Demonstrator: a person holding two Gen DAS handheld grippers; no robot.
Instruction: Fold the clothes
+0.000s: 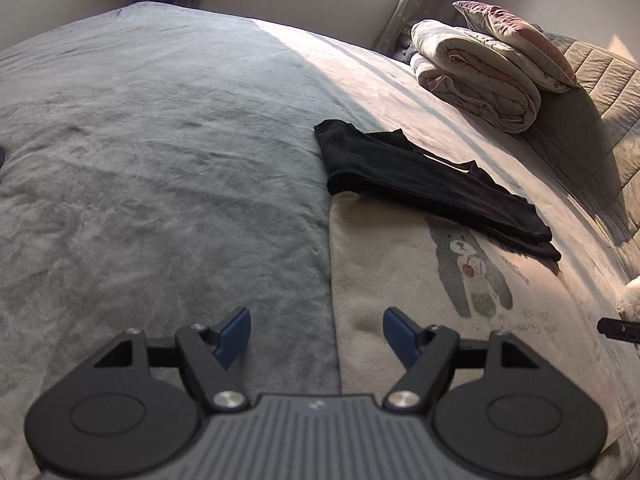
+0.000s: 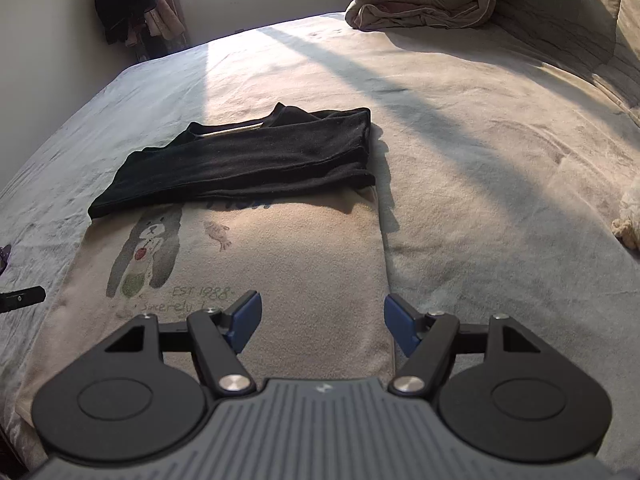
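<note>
- Both tools come first in view: left gripper (image 1: pixel 316 334) and right gripper (image 2: pixel 322 322) hover with fingers spread apart, holding nothing.
- Bed cover (image 1: pixel 160 160) is the largest surface, grey and plush.
- Cream printed garment (image 2: pixel 304 256) lies flat on it, directly under the grippers; it looks soft and light, so take it at the near hem corners.
- Black garment (image 2: pixel 248 160) lies folded across the cream one's far end; likely limp, so lift it by its folded edge.
</note>
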